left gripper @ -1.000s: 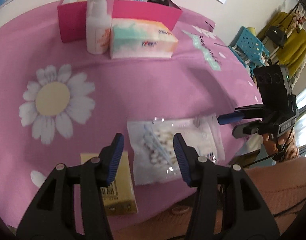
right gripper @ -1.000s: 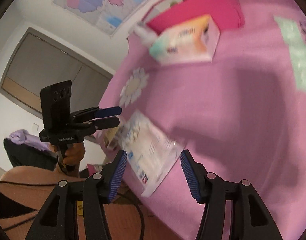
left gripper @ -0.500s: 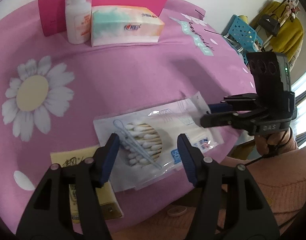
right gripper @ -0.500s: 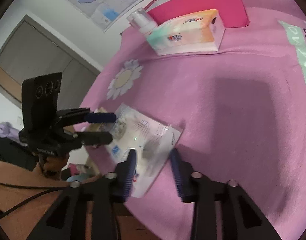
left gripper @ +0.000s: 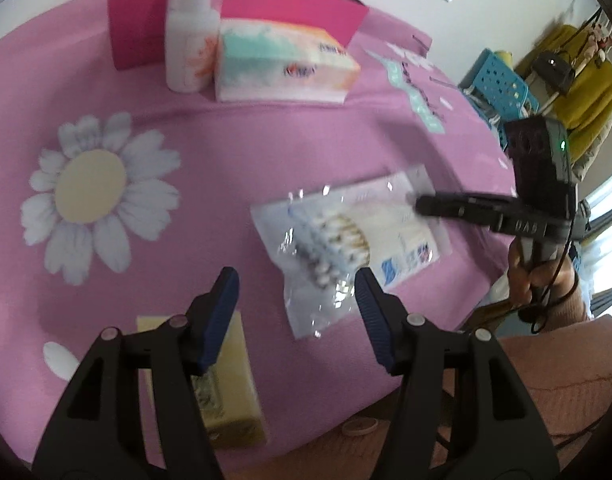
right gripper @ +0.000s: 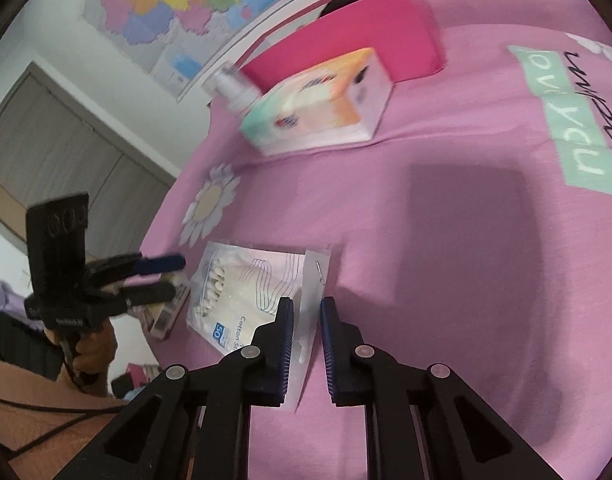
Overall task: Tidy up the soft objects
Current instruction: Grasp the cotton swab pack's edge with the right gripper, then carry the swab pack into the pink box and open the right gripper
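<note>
A clear bag of cotton swabs (left gripper: pixel 346 240) (right gripper: pixel 246 292) lies near the front edge of the pink daisy cloth (left gripper: pixel 186 148). My right gripper (right gripper: pixel 306 304) (left gripper: pixel 420 202) is shut on the bag's flat header edge, which stands pinched between its blue pads. My left gripper (left gripper: pixel 296 280) (right gripper: pixel 174 276) is open just above the cloth. The bag's near corner lies beside its right finger and nothing is gripped. A yellow packet (left gripper: pixel 226 392) lies under its left finger. Further back are a soft tissue pack (left gripper: pixel 282 64) (right gripper: pixel 318 112) and a white bottle (left gripper: pixel 188 40).
An open pink box (left gripper: pixel 290 12) (right gripper: pixel 346 40) stands at the back of the table behind the bottle and the tissues. The table's front edge runs close under both grippers, with the person's orange sleeve (left gripper: pixel 546 400) there. A blue crate (left gripper: pixel 502 84) stands off the table at right.
My right gripper has shut on the header edge of the swab bag. The bag has slid and turned, out from between my left fingers. The left jaws opened a little wider early on.
</note>
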Demonstrator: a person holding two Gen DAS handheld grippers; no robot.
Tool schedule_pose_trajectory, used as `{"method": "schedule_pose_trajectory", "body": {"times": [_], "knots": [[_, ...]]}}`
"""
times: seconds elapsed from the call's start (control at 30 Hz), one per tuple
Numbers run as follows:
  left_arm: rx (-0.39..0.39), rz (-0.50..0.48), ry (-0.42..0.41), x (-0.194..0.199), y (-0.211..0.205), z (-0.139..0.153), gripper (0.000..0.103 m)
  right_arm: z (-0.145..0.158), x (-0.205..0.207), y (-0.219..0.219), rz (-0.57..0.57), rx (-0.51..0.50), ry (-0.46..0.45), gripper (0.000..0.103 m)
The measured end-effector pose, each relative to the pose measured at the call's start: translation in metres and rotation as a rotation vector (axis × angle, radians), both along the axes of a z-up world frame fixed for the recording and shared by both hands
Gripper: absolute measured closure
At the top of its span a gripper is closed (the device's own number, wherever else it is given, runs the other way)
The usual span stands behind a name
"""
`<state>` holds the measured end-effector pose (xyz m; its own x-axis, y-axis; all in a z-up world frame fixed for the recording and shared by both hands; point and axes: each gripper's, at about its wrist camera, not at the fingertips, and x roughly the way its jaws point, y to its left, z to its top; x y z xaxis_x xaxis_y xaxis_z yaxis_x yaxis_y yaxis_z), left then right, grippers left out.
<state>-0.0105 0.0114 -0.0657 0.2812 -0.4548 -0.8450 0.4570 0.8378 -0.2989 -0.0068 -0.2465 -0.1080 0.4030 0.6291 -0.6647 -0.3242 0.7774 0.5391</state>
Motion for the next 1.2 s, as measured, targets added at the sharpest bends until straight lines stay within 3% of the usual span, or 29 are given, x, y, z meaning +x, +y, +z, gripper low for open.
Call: {"method": "schedule_pose_trajectory", "body": {"times": [0.2,0.43,0.7,1.2], "knots": [[-0.02,-0.087,0.042,0.0,-0.027,-0.007,0.042,-0.003,0.005,-0.01,-0.032,0.018,0.006,0.09],[-0.048,-0.07,0.041,0.009,-0.033,-0.005,0.043,-0.007,0.01,-0.014,-0.048,0.101,0.041,0.087],[-0.069,-0.029,-0.021,0.012,-0.026,0.013,0.056,0.008,0.007,-0.013,-0.033,0.111,0.005,0.087],[-0.084,0.013,-0.209,0.043,-0.022,0.079,0.057,0.075,0.029,-0.012,-0.022,0.123,-0.177,0.087]]}}
